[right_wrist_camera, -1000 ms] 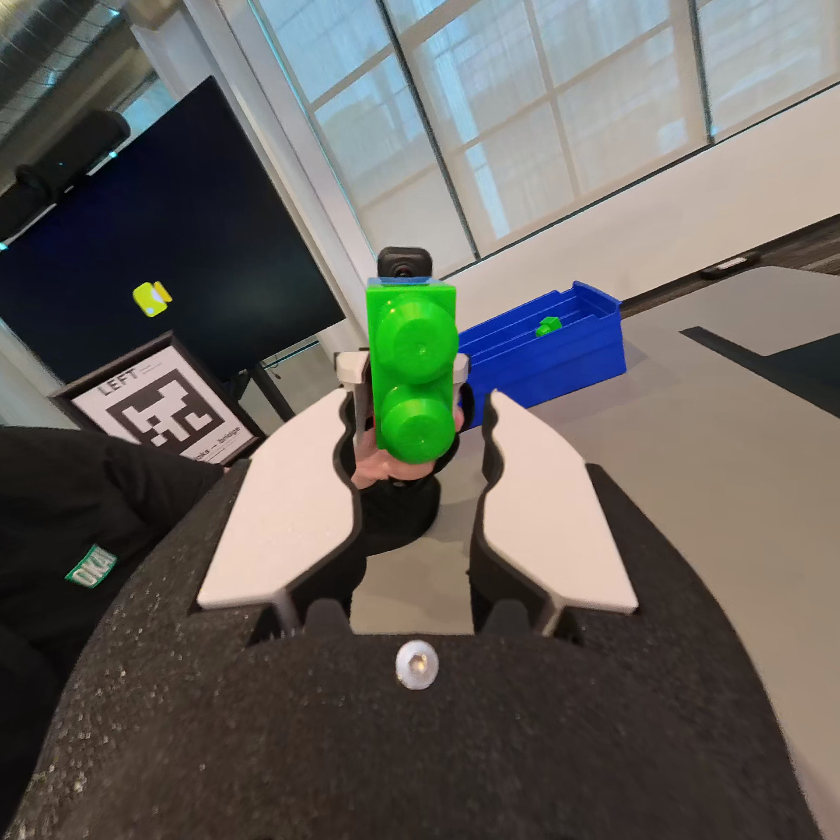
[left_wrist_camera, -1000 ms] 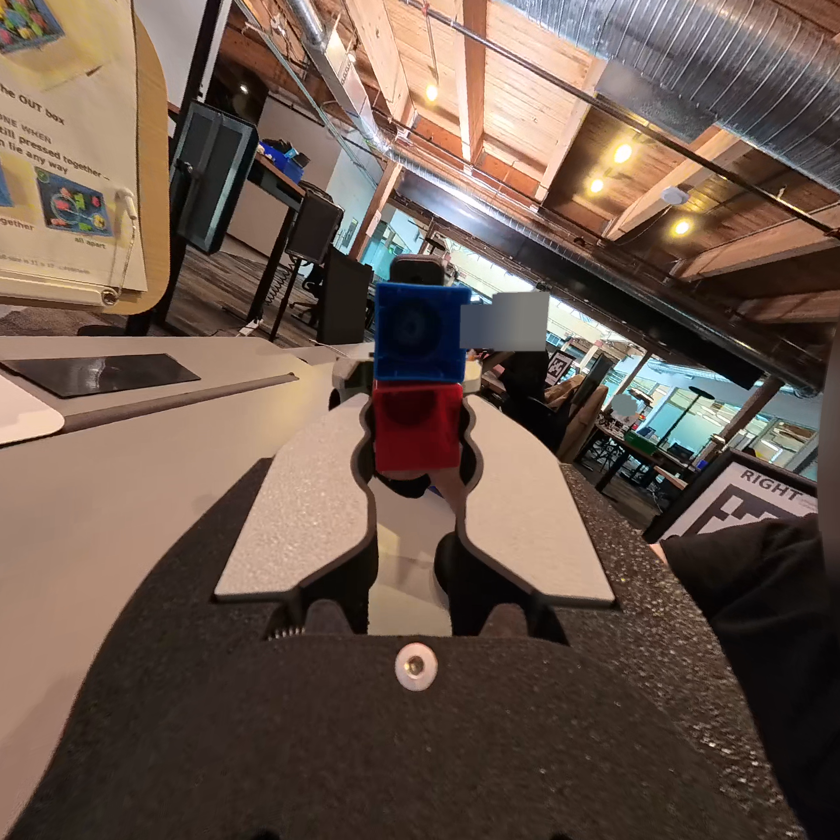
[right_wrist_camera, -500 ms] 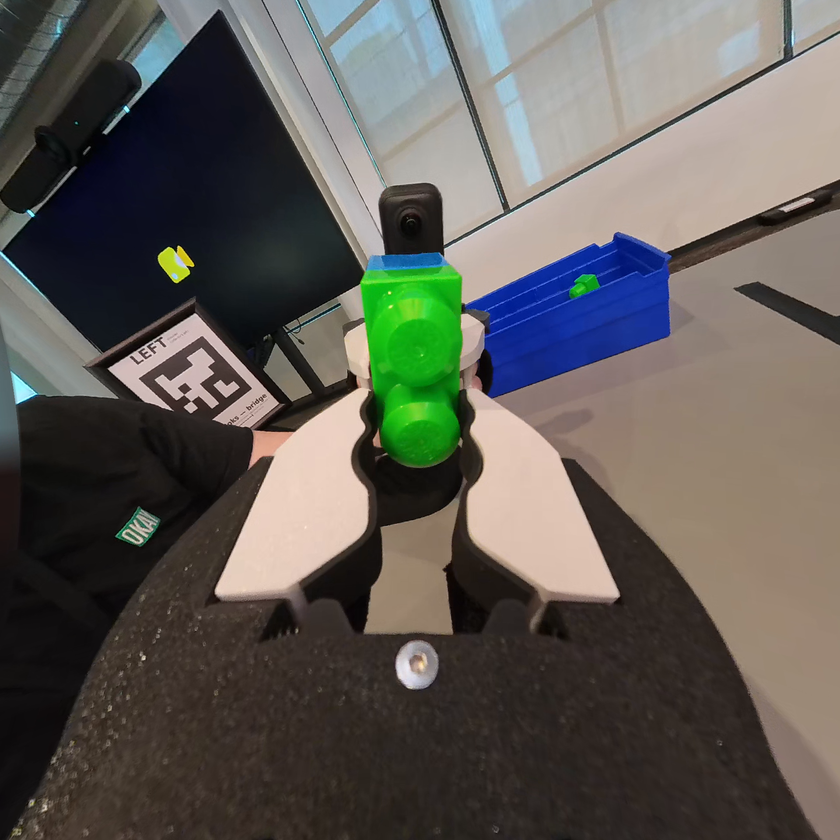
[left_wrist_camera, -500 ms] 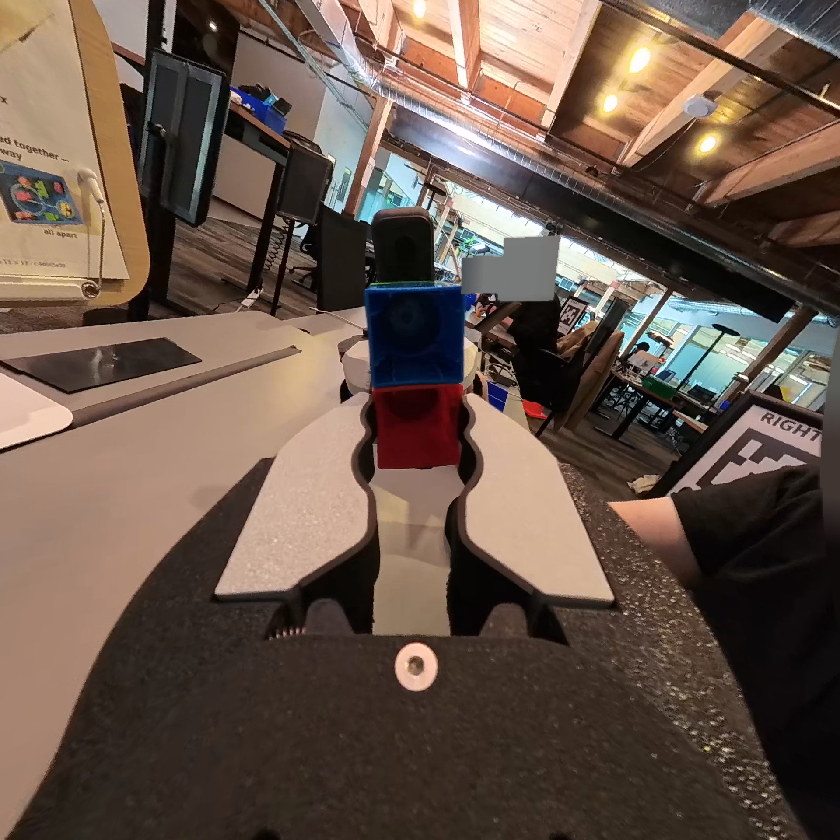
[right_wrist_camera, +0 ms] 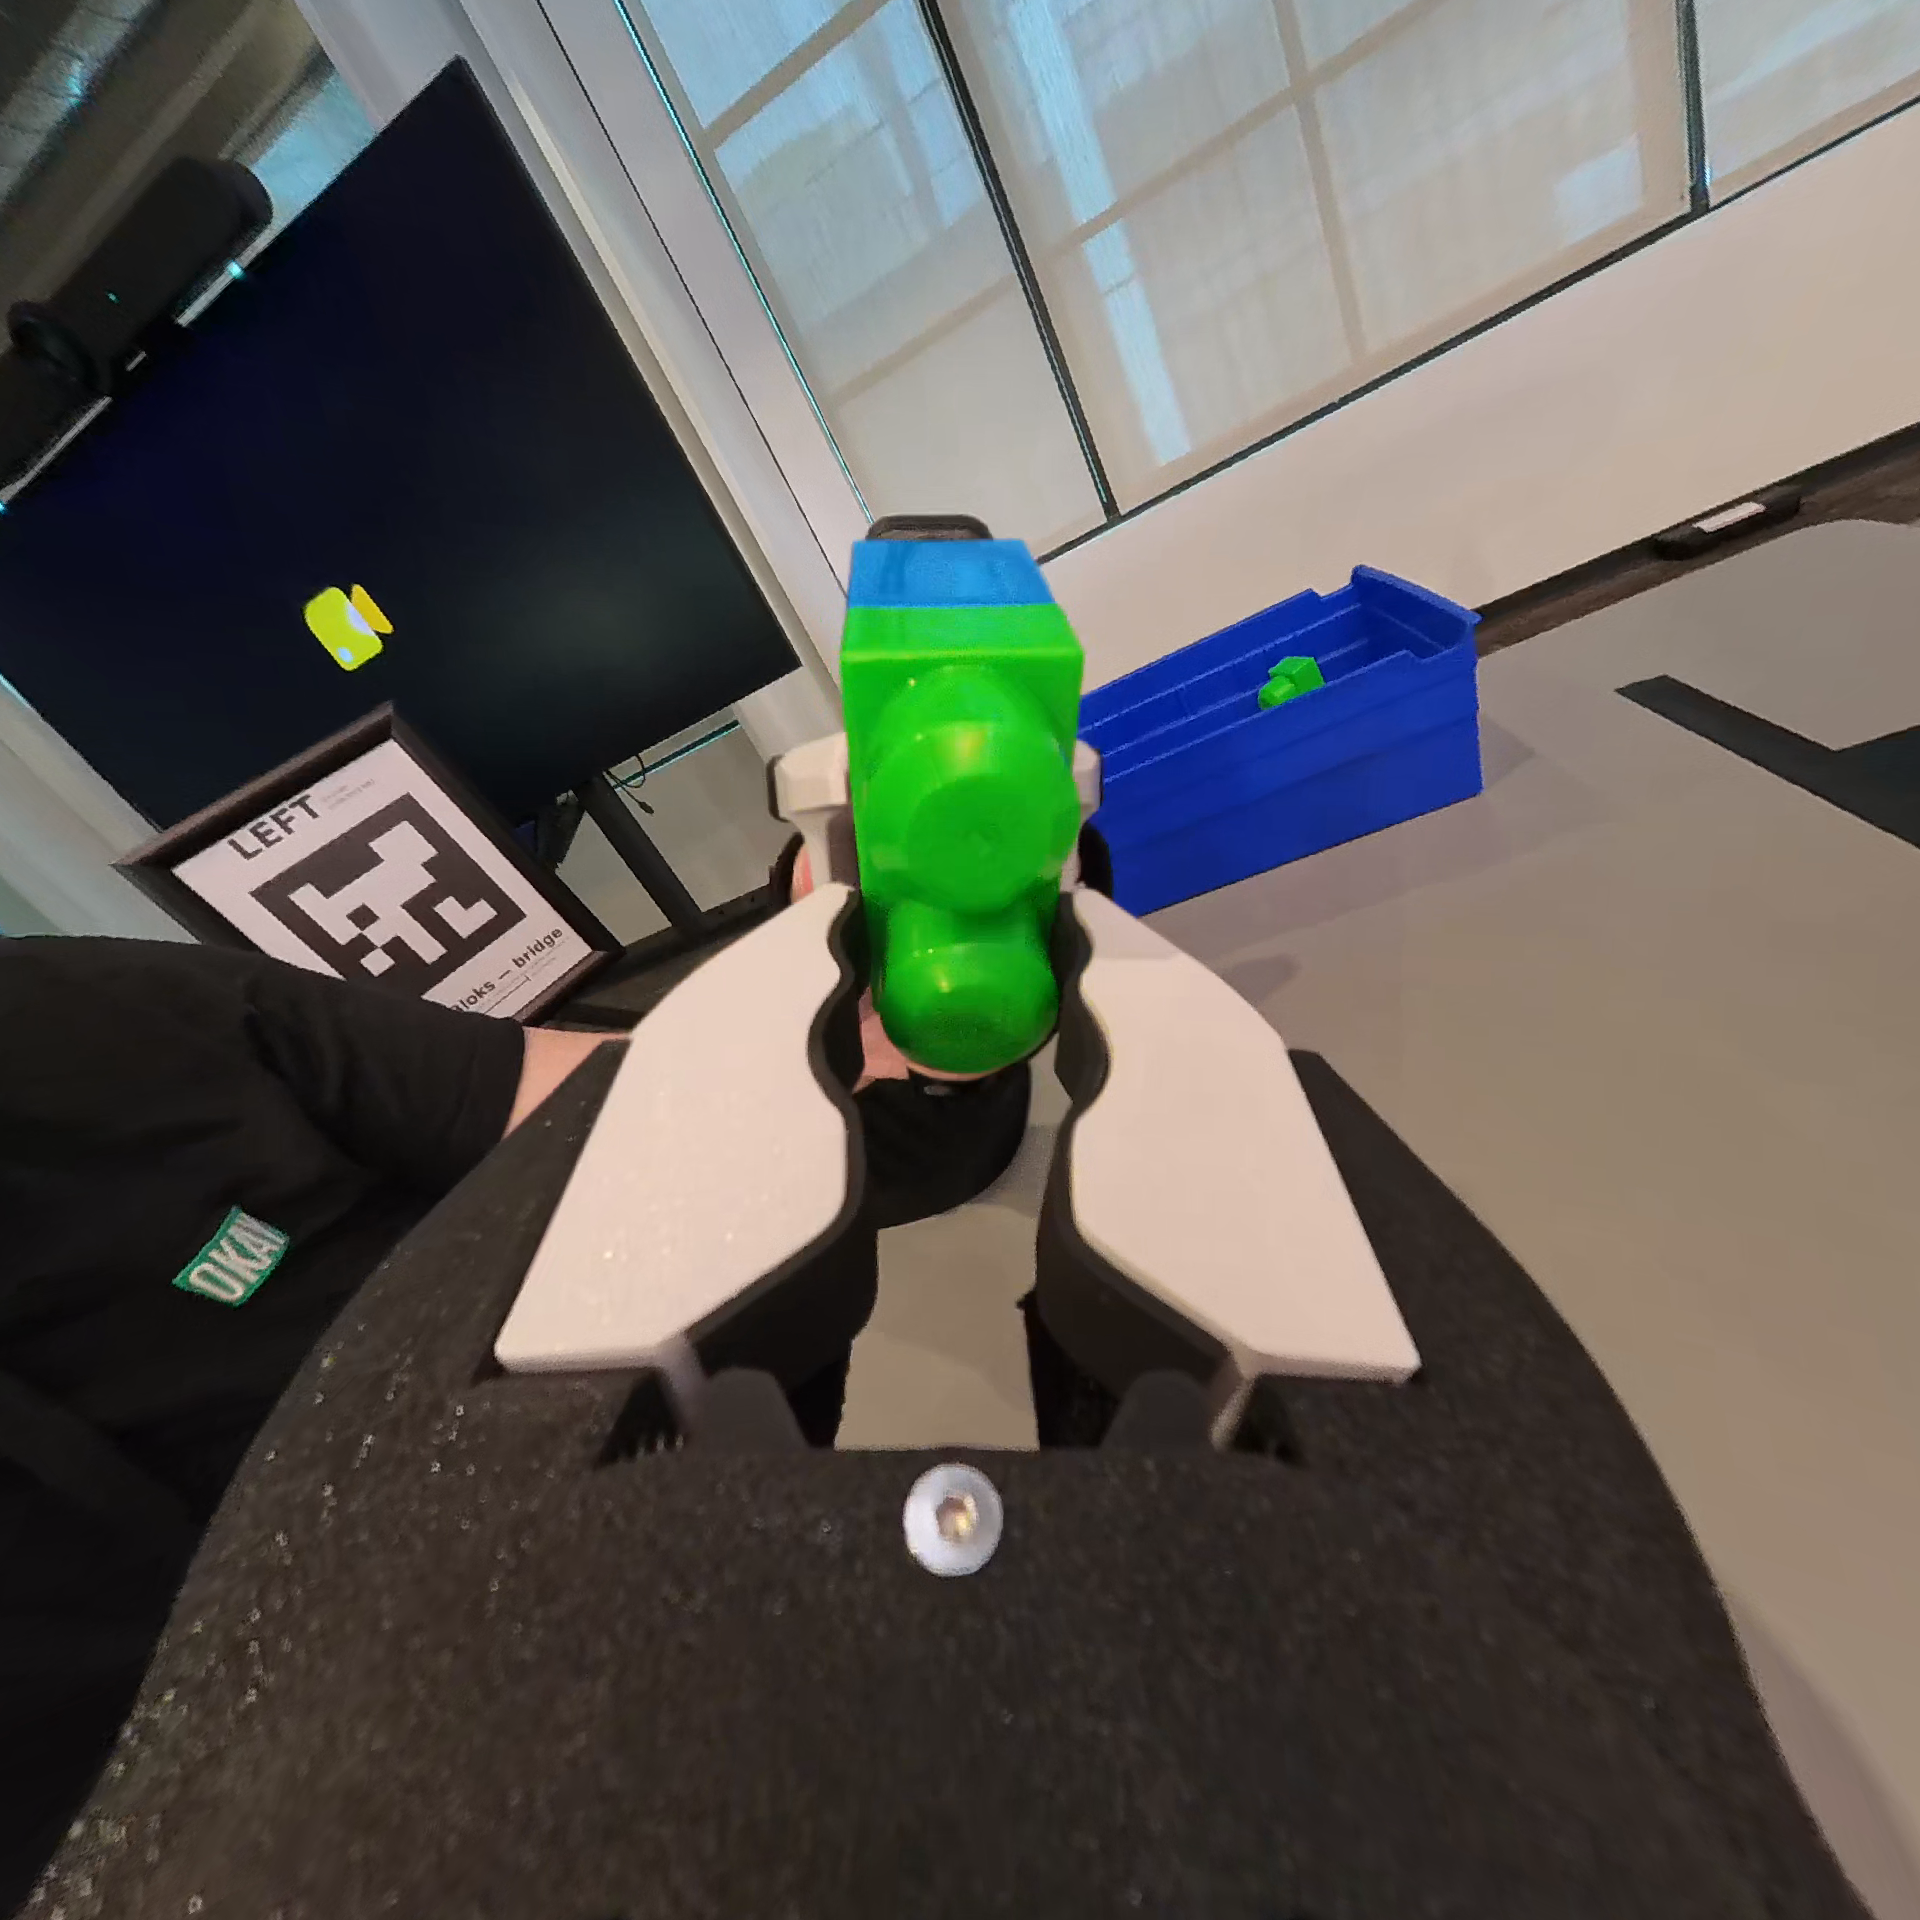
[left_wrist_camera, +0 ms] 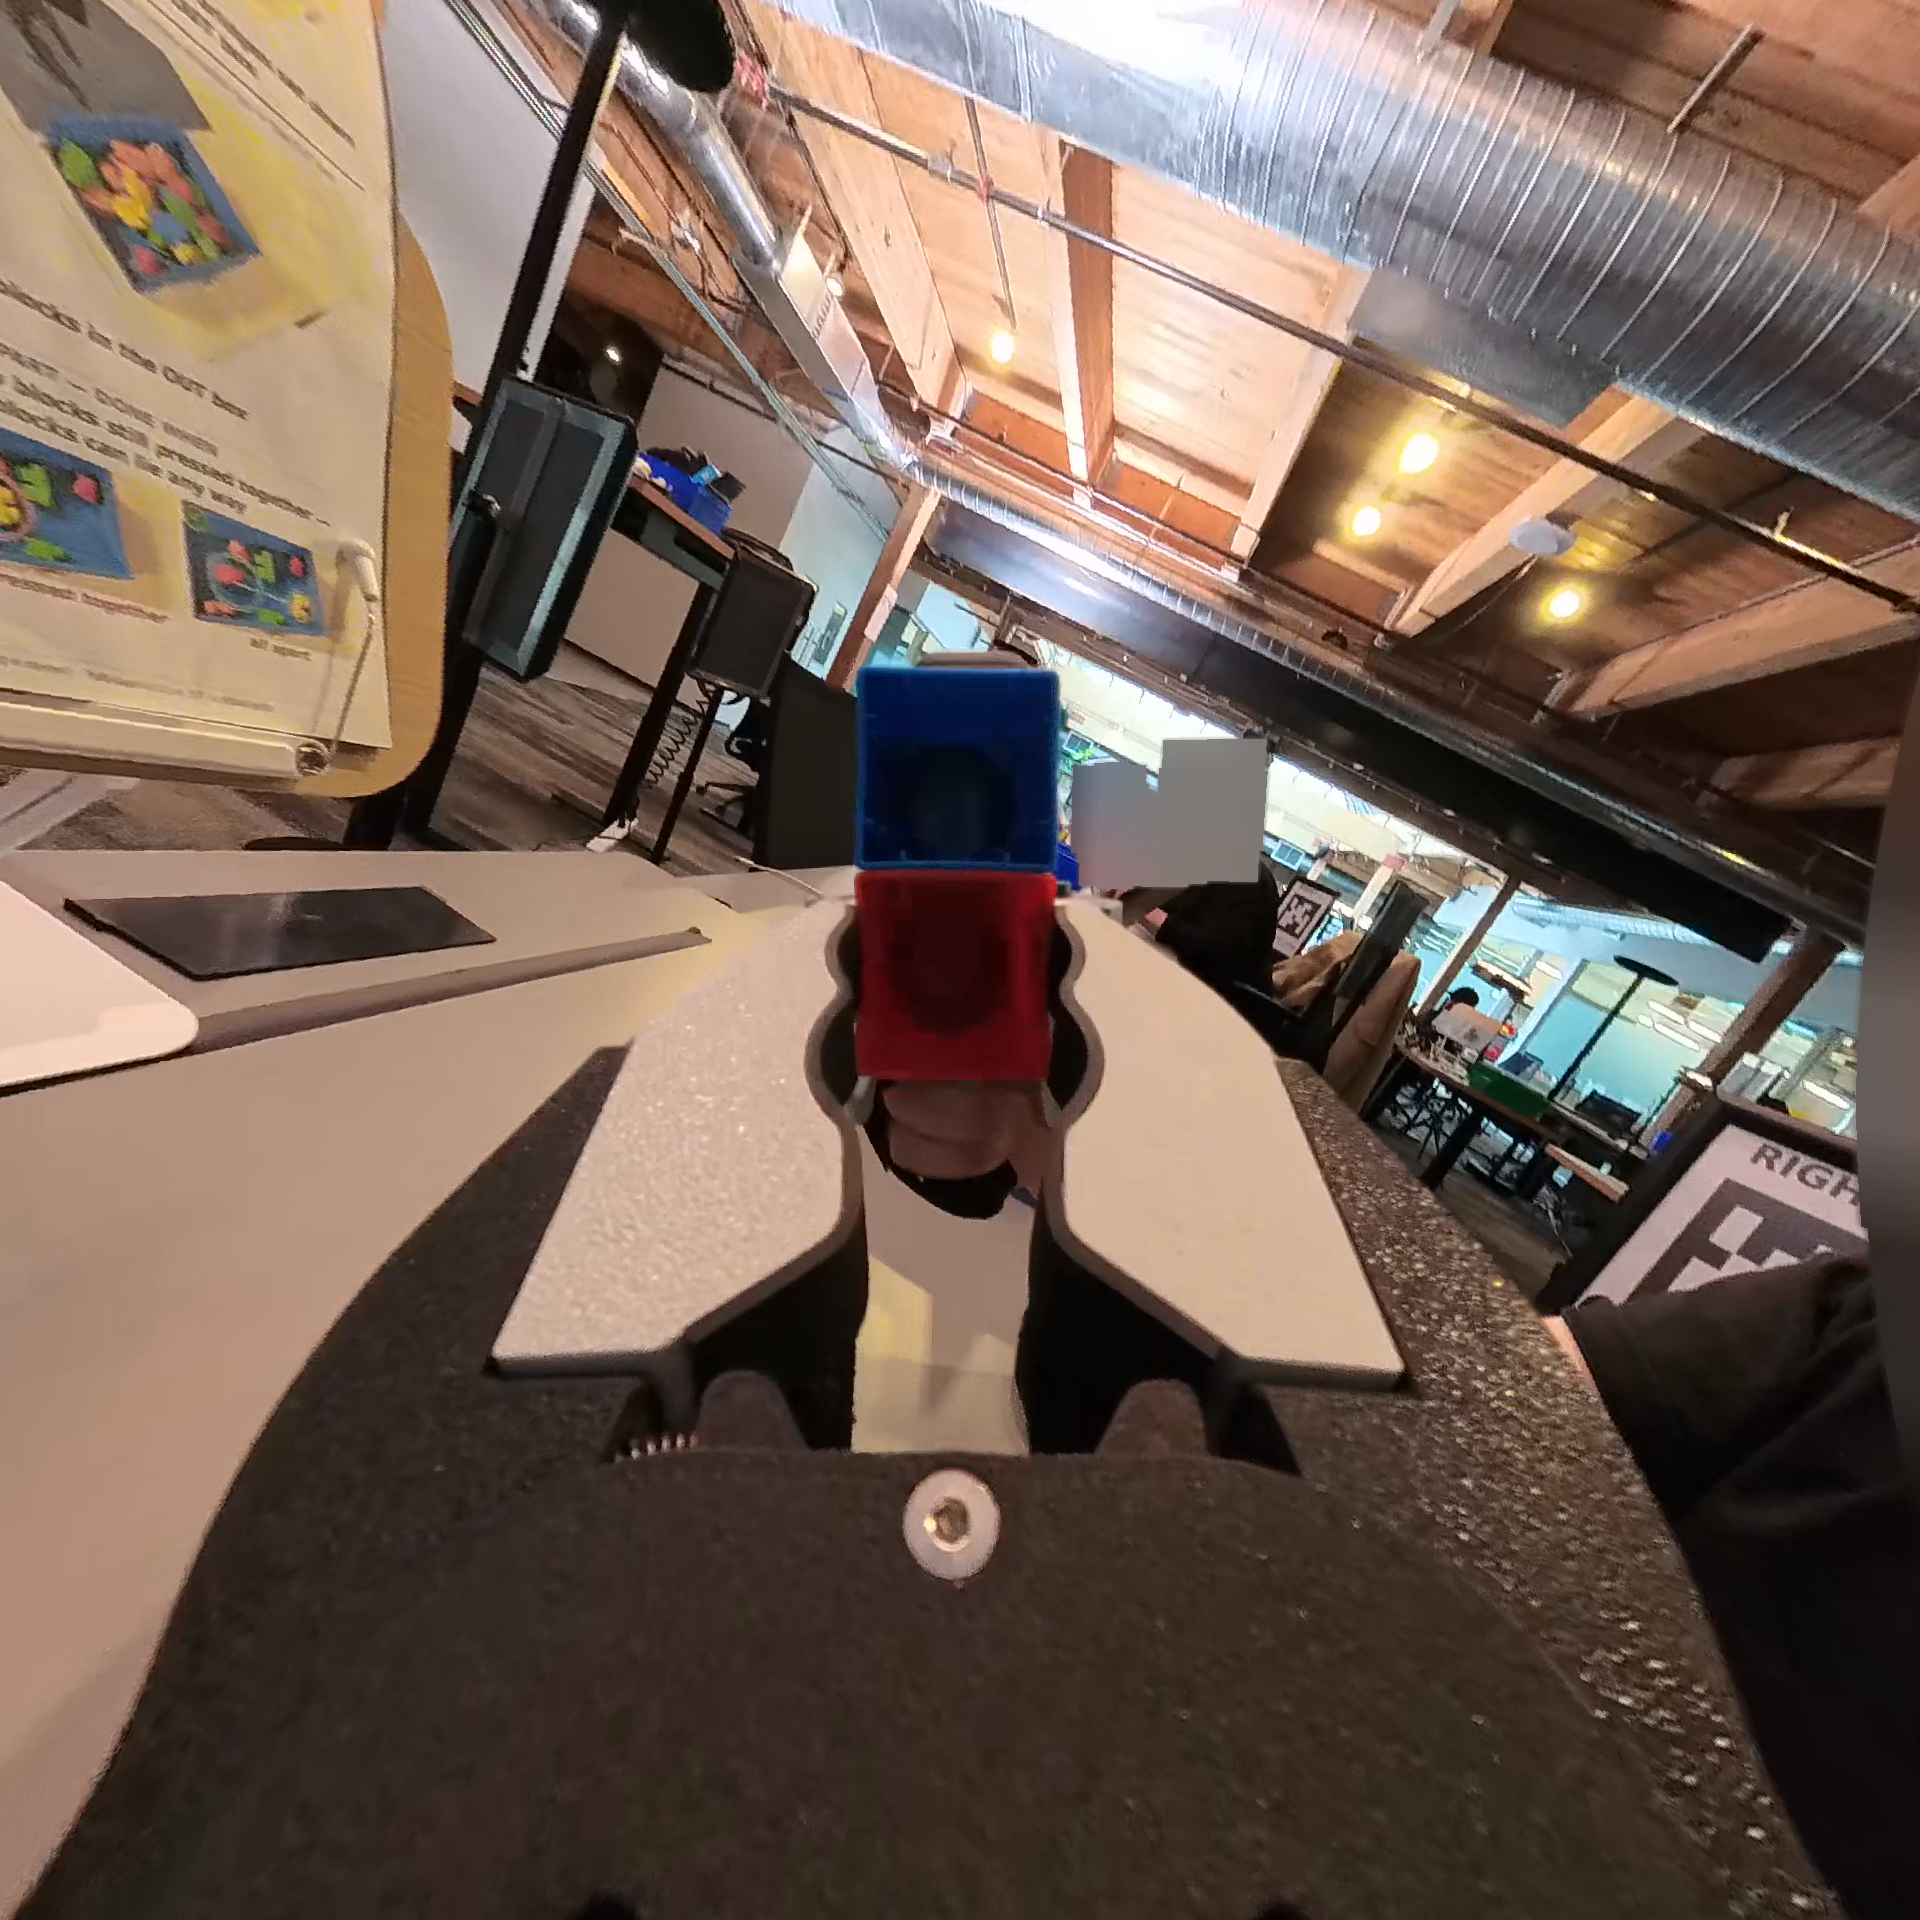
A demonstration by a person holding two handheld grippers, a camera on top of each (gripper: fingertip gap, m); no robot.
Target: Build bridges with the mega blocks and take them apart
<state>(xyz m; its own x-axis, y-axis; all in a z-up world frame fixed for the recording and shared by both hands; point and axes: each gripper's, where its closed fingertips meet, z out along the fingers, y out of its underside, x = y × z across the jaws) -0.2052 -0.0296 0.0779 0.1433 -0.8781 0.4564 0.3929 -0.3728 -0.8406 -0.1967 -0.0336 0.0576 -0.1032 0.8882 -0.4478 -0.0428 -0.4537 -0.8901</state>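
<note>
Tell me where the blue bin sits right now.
In the right wrist view, the blue bin sits on the grey table to the right of the held green block, below the windows, with a small green block inside.

My left tool (left_wrist_camera: 951,997) pinches the red plastic block (left_wrist_camera: 948,977) between its fingers, with the blue plastic block (left_wrist_camera: 956,769) stacked directly above it. Opposite, my right tool (right_wrist_camera: 961,966) closes round the lower stud of the green two-stud plastic block (right_wrist_camera: 961,821), which sits against that same stack. Behind and right of it, on the grey tabletop (right_wrist_camera: 1558,1039), stands a blue plastic bin (right_wrist_camera: 1299,769) with a small green block (right_wrist_camera: 1288,683) inside.
</note>
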